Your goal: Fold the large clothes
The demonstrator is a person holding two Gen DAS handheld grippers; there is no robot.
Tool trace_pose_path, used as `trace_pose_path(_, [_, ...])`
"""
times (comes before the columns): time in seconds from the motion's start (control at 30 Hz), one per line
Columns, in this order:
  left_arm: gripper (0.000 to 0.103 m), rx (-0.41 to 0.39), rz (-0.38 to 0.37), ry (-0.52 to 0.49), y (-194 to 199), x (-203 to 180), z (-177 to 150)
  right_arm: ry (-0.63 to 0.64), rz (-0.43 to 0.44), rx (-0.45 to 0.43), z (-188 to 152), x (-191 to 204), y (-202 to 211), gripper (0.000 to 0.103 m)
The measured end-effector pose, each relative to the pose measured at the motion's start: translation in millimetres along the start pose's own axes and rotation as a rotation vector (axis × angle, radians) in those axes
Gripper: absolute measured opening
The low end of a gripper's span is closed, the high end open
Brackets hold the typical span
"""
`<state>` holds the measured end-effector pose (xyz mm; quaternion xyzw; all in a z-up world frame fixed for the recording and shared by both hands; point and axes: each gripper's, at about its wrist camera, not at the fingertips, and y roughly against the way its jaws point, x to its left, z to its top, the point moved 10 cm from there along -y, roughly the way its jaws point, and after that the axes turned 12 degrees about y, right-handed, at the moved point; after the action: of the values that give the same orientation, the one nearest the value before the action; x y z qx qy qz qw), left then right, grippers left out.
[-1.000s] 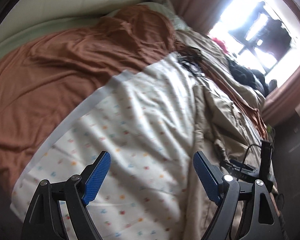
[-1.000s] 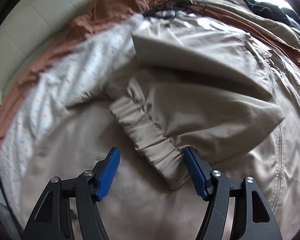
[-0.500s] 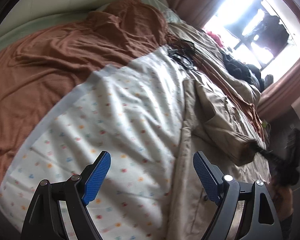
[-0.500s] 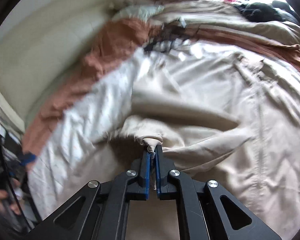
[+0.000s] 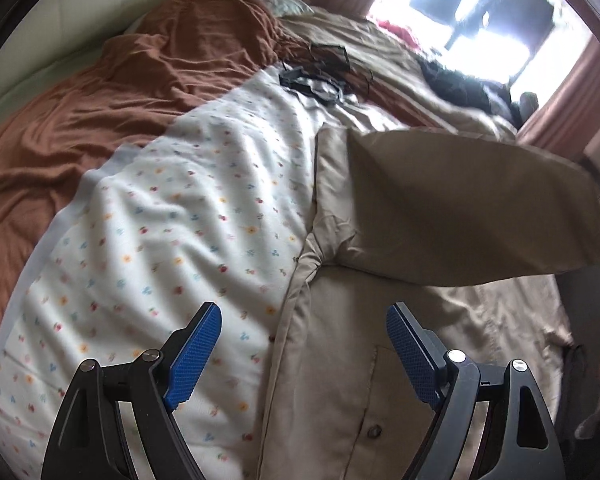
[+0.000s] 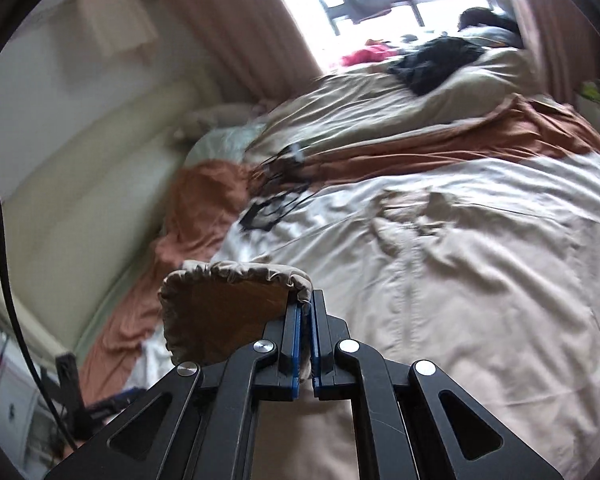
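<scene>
A large beige jacket [image 5: 380, 360] lies spread on the bed, with a button and front seam near my left gripper. Its sleeve [image 5: 460, 208] is lifted and stretched to the right above the jacket body. My left gripper [image 5: 304, 352] is open and empty, hovering over the jacket's left edge. My right gripper [image 6: 306, 312] is shut on the sleeve's elastic cuff [image 6: 236, 300] and holds it raised above the jacket body [image 6: 460, 280].
A white flower-print quilt [image 5: 172, 240] lies left of the jacket, with a rust-brown sheet [image 5: 120, 88] beyond it. Black hangers [image 5: 320, 72] lie near the pillows. Dark clothes [image 6: 436, 60] are piled by the bright window. A cream headboard [image 6: 80, 184] runs along the left.
My right gripper closed on the sleeve cuff and lifted it up and to the right, stretching the sleeve. My left gripper stayed open and shifted toward the jacket.
</scene>
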<state>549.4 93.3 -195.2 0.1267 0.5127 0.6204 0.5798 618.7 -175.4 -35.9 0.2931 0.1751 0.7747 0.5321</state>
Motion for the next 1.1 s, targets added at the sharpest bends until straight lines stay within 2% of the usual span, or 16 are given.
trace_pose_path(0.07, [0.085, 0.004, 0.023, -0.025, -9.3, -4.9, -0.7, -0.051, -0.029, 0.000, -7.0, -20.5, 0.2, 0.005])
trace_pose_path(0.13, [0.080, 0.008, 0.043, -0.046, -20.2, -9.8, -0.8, -0.112, -0.070, 0.012, -19.8, -46.3, -1.5, 0.005])
trace_pose_path(0.2, [0.062, 0.023, 0.062, -0.063, -33.1, -12.3, -1.1, -0.154, -0.107, 0.030, -33.9, -67.8, -5.4, 0.005])
trace_pose_path(0.27, [0.054, 0.040, 0.080, -0.077, -44.5, -12.4, -2.0, -0.187, -0.126, 0.047, -46.1, -84.3, -10.3, 0.005])
trace_pose_path(0.37, [0.052, 0.052, 0.109, -0.111, -58.2, -14.8, -2.4, -0.243, -0.147, 0.076, -65.4, -109.9, -21.4, 0.006])
trace_pose_path(0.5, [0.052, 0.067, 0.152, -0.154, -77.4, -16.2, -0.6, -0.313, -0.157, 0.127, -90.8, -138.0, -34.6, 0.013])
trace_pose_path(0.53, [0.052, 0.070, 0.165, -0.163, -81.2, -16.0, -0.5, -0.327, -0.169, 0.134, -97.5, -145.0, -35.4, 0.024])
trace_pose_path(0.57, [0.051, 0.071, 0.185, -0.178, -86.2, -15.0, 0.1, -0.341, -0.183, 0.135, -103.8, -152.2, -34.4, 0.045])
trace_pose_path(0.63, [0.045, 0.071, 0.225, -0.206, -94.4, -11.9, 1.4, -0.366, -0.209, 0.117, -113.3, -165.1, -28.8, 0.062])
trace_pose_path(0.67, [0.038, 0.074, 0.245, -0.216, -98.9, -8.6, 1.8, -0.375, -0.201, 0.105, -115.8, -169.1, -27.2, 0.064])
trace_pose_path(0.7, [0.033, 0.078, 0.257, -0.219, -102.5, -5.0, 1.7, -0.384, -0.199, 0.108, -121.7, -174.1, -27.6, 0.064])
trace_pose_path(0.77, [0.031, 0.082, 0.258, -0.215, -106.4, -0.4, 1.9, -0.395, -0.189, 0.141, -131.7, -178.3, -35.0, 0.064])
trace_pose_path(0.93, [0.031, 0.058, 0.247, -0.178, -105.0, 8.7, 10.8, -0.437, -0.110, 0.196, -150.5, -178.6, -64.7, 0.064])
trace_pose_path(1.0, [0.031, 0.054, 0.233, -0.148, -104.2, 15.1, 14.1, -0.447, -0.091, 0.200, -151.4, -177.4, -76.6, 0.061])
trace_pose_path(1.07, [0.031, 0.057, 0.222, -0.144, -103.9, 17.1, 13.7, -0.455, -0.075, 0.218, -152.8, -175.6, -92.1, 0.034])
trace_pose_path(1.1, [0.031, 0.057, 0.216, -0.149, -103.2, 17.9, 13.6, -0.463, -0.064, 0.231, -154.3, -174.6, -99.7, 0.027])
